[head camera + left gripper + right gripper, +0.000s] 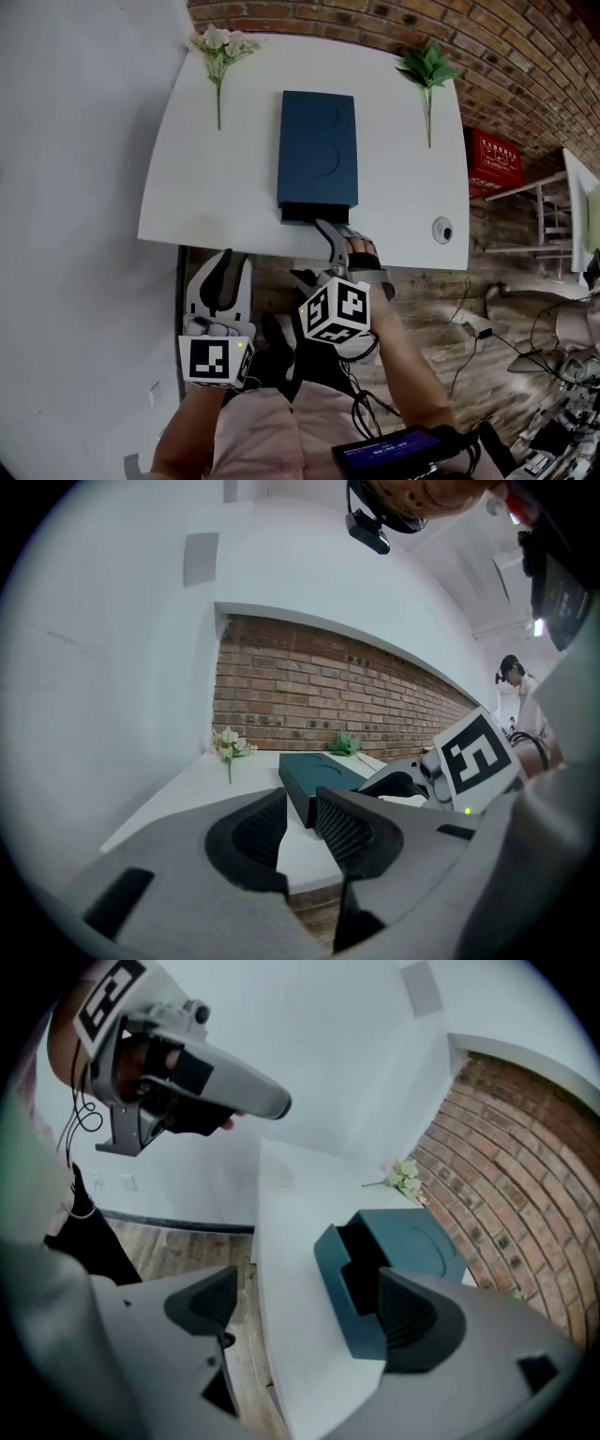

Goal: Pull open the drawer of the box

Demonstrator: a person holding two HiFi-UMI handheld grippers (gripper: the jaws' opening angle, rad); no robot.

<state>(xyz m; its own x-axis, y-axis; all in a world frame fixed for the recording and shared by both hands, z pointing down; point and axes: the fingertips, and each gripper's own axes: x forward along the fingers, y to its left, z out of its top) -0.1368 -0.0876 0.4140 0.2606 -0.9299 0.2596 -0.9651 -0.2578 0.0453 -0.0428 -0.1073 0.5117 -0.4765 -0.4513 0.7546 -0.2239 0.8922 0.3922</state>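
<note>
**Drawer partly out at the box's near end, my right gripper closest**

Head view: the blue box runs near-to-far, and its drawer is just beyond my right gripper. Right gripper view: jaws wide apart and empty, perhaps brushing the drawer. Left gripper view: the left gripper is slightly parted, empty and well back.

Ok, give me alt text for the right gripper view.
The drawer of the dark teal box stands partly pulled out on the white table, just beyond the open, empty jaws of the right gripper. The left gripper hangs at upper left; white flowers lie by the brick wall.
</note>
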